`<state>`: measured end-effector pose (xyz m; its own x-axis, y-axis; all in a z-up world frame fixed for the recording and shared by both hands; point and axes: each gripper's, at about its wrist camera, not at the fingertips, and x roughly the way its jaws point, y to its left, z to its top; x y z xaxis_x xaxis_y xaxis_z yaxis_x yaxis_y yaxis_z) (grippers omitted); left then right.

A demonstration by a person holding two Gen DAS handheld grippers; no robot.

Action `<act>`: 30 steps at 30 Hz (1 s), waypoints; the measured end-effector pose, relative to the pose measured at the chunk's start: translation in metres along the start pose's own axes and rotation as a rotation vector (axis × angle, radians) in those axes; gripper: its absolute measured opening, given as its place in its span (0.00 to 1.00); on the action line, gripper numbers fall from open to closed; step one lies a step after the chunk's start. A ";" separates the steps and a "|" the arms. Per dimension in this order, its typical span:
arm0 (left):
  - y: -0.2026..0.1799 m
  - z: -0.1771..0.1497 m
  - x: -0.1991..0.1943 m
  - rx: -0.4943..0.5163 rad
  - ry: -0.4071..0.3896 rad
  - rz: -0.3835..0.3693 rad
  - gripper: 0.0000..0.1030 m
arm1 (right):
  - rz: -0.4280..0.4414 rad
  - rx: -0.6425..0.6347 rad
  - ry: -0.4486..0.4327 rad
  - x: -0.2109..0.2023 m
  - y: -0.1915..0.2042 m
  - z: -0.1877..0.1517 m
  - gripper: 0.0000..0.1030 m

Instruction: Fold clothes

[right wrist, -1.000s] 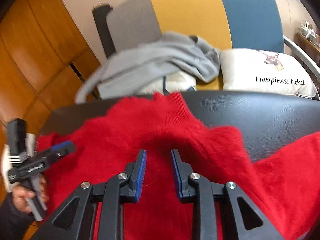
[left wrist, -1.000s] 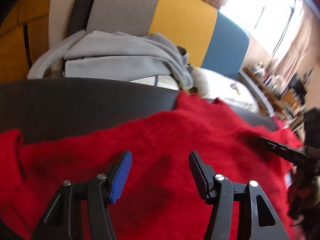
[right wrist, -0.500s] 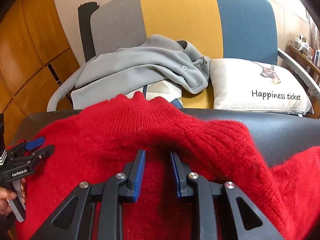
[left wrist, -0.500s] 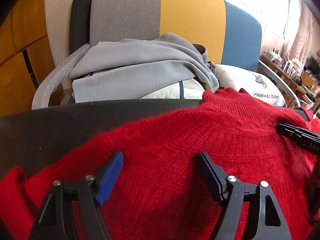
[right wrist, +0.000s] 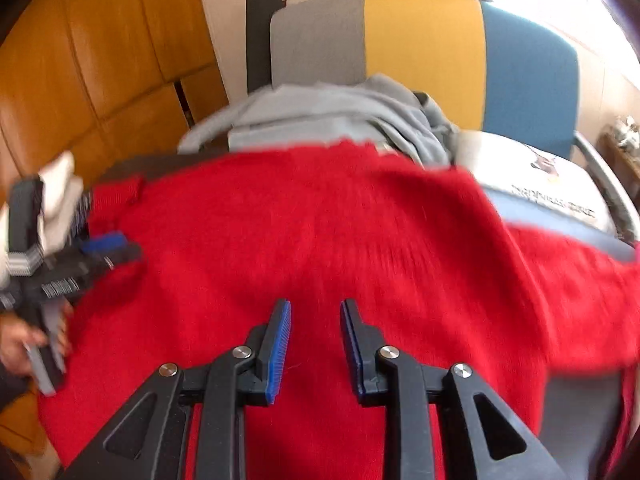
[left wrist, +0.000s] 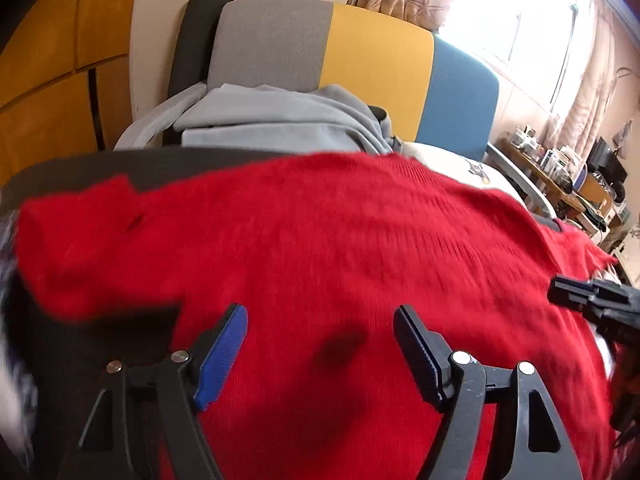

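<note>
A red knit sweater (left wrist: 340, 240) lies spread over a dark surface (left wrist: 80, 168) and fills most of both views (right wrist: 320, 240). My left gripper (left wrist: 320, 320) is wide open above the sweater's middle, holding nothing. My right gripper (right wrist: 315, 308) has its jaws a little apart over the sweater, with no cloth between them. The right gripper's tip shows at the right edge of the left wrist view (left wrist: 580, 296). The left gripper shows at the left of the right wrist view (right wrist: 96, 252), held in a hand.
A chair with a grey, yellow and blue back (left wrist: 360, 60) stands behind, with a grey garment (left wrist: 280, 124) and a white printed pillow (right wrist: 540, 176) on its seat. Orange wood panels (right wrist: 80, 80) are at left. A cluttered shelf (left wrist: 560, 160) stands far right.
The sweater has shifted away from me and its far edge now lies flatter, covering more of the dark surface. Both grippers have tilted and moved over it. Their openings look unchanged.
</note>
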<state>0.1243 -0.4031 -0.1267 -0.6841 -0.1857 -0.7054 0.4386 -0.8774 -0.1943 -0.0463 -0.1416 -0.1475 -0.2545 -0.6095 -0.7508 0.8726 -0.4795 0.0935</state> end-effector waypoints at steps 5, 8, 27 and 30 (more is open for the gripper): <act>0.018 -0.046 -0.020 -0.061 0.066 0.010 0.78 | -0.071 -0.002 0.015 -0.021 0.000 -0.077 0.28; 0.021 -0.063 -0.034 -0.047 0.054 0.049 0.78 | -0.026 0.092 -0.015 -0.037 -0.009 -0.098 0.29; -0.102 -0.023 0.022 0.169 0.110 -0.012 0.91 | 0.201 0.582 -0.166 -0.082 -0.115 -0.105 0.26; -0.101 -0.023 0.024 0.152 0.106 -0.042 0.96 | 0.115 0.709 -0.327 -0.131 -0.181 -0.100 0.29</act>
<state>0.0764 -0.3085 -0.1394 -0.6308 -0.1072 -0.7685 0.3126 -0.9416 -0.1253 -0.1288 0.0877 -0.1315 -0.3849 -0.7815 -0.4911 0.4551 -0.6235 0.6357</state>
